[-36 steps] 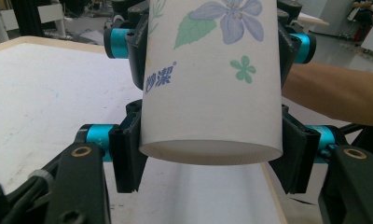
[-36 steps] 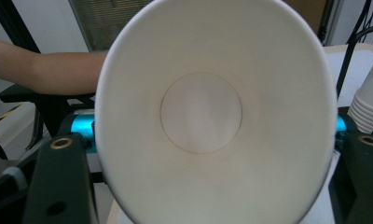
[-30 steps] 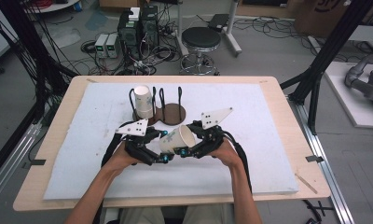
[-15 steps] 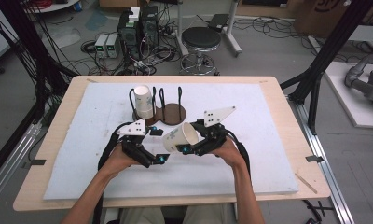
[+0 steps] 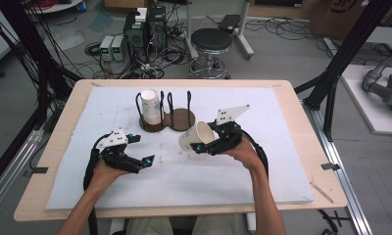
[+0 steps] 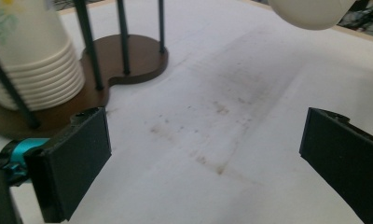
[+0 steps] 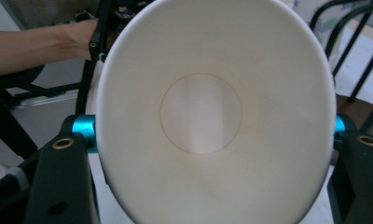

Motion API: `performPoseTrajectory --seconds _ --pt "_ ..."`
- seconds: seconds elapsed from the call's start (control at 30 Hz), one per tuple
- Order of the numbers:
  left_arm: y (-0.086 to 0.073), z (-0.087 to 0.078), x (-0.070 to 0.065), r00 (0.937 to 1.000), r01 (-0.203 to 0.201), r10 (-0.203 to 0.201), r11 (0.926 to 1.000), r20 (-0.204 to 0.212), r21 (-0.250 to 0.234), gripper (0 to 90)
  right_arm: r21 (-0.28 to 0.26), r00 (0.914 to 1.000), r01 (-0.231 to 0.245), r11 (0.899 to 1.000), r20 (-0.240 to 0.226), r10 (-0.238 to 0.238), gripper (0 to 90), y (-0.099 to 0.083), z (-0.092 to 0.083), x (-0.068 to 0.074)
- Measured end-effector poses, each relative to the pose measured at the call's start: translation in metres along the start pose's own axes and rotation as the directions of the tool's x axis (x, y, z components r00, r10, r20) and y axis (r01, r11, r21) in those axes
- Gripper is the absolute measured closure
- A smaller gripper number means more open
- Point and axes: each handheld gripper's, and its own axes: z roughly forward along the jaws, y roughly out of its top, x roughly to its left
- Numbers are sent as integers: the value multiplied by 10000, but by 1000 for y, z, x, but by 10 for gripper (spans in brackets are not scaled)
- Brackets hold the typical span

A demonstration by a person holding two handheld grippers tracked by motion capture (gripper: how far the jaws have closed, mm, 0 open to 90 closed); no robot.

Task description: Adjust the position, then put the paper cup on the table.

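A single paper cup [image 5: 192, 137] is clamped sideways in the right gripper [image 5: 207, 145], lifted above the worktop [image 5: 262, 161] near the cup rack [image 5: 177, 119]. The left gripper [image 5: 144, 162] is empty; its jaws have just been opened wide, apparently after separating the cup.

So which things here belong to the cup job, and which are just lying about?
In the job:
paper cup, held in the right gripper
cup stack
cup holder
left gripper, open and empty

Lying about:
stool
electronics boxes on the floor
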Motion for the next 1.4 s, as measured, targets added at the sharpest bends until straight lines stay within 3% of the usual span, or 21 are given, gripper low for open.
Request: performPoseTrajectory --seconds 0.13,0.2,0.33,0.57,0.73,0.83,1.07,1.4 --pt "-7 -7 3 9960 70 -59 9999 -892 126 19 709 9989 -211 9973 428 181 305 1 3 -3" --pt "-10 -9 5 9941 159 -145 9998 -1079 125 19 1087 9972 -284 9937 718 207 305 3 5 -5" --pt "-17 -14 9 9838 442 -420 9990 -1740 84 19 1804 9908 -641 9815 1292 410 306 9 6 -9" --pt "-24 -16 12 9758 602 -586 9982 -2105 14 19 3444 9755 -990 9336 2189 226 308 19 16 -15" --pt "-28 -18 14 9698 619 -628 9980 -2355 -113 19 4113 9715 -1054 9054 2369 54 308 22 24 -18" --pt "-31 -18 15 9658 695 -723 9974 -2491 -197 19 4588 9688 -1037 8825 2473 -147 308 24 29 -16" --pt "-33 -19 17 9601 926 -978 9952 -2619 -322 19 4702 9668 -1219 8741 2555 -26 309 23 30 -18" --pt "-33 -20 18 9604 869 -932 9956 -2627 -358 19 4704 9679 -1269 8733 2515 52 310 24 30 -18"
